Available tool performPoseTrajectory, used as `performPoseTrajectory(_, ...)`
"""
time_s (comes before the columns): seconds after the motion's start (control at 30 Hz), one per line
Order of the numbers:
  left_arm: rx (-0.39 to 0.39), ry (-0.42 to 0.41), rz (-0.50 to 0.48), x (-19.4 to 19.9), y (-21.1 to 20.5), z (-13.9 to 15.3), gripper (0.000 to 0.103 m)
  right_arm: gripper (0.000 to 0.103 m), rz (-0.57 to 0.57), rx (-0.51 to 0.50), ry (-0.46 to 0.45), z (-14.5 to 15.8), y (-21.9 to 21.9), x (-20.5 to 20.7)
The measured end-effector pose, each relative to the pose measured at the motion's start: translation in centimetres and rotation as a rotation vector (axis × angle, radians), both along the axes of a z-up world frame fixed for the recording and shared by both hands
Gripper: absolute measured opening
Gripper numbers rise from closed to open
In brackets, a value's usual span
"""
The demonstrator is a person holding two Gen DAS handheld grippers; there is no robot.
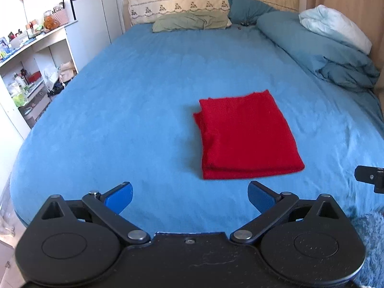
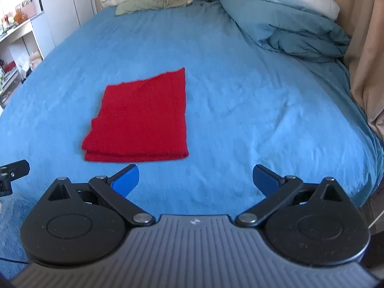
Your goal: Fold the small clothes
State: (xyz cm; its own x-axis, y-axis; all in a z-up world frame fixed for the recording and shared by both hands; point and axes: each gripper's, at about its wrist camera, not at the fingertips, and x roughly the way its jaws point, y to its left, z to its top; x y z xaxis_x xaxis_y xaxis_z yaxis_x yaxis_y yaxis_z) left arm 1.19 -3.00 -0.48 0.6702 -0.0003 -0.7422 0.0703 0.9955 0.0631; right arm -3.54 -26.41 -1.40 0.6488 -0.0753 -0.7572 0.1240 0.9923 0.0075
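Observation:
A red cloth (image 1: 247,136) lies folded into a neat rectangle on the blue bed sheet (image 1: 134,110); its layered edges face me. It also shows in the right wrist view (image 2: 141,122), left of centre. My left gripper (image 1: 189,195) is open and empty, held above the near edge of the bed, short of the cloth and a little left of it. My right gripper (image 2: 195,177) is open and empty, near the bed's front edge, to the right of the cloth. Neither gripper touches the cloth.
Pillows (image 1: 192,21) and a bundled blue duvet (image 1: 319,50) lie at the head and right side of the bed. White shelves (image 1: 28,72) full of small items stand to the left. A beige curtain (image 2: 367,48) hangs at the right. A blue fluffy rug (image 1: 369,235) lies below.

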Motion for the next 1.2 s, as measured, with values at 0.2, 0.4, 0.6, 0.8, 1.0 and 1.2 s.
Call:
performPoseTrajectory(0.2, -0.018, -0.006, 0.005, -0.2, 0.1, 0.0, 0.103, 0.103, 0.000, -0.014, 0.009, -0.3, 0.5, -0.3)
performPoseTrajectory(0.4, -0.028, -0.014, -0.002, -0.2, 0.1, 0.0, 0.103, 0.103, 0.008, -0.013, 0.013, -0.4, 0.6, -0.1)
performPoseTrajectory(0.6, -0.024, -0.021, -0.012, -0.3, 0.1, 0.2, 0.103, 0.103, 0.004, -0.010, 0.015, -0.5, 0.5, -0.1)
performPoseTrajectory(0.8, -0.017, -0.037, -0.012, -0.5, 0.1, 0.4, 0.103, 0.103, 0.003, -0.004, 0.016, -0.6, 0.7, 0.0)
performPoseTrajectory(1.0, -0.009, -0.042, -0.012, -0.5, 0.2, 0.5, 0.103, 0.103, 0.004, 0.000, 0.017, -0.7, 0.9, 0.0)
performPoseTrajectory(1.2, -0.006, -0.046, -0.015, -0.5, 0.2, 0.6, 0.103, 0.103, 0.003, -0.002, 0.018, -0.8, 1.2, 0.0)
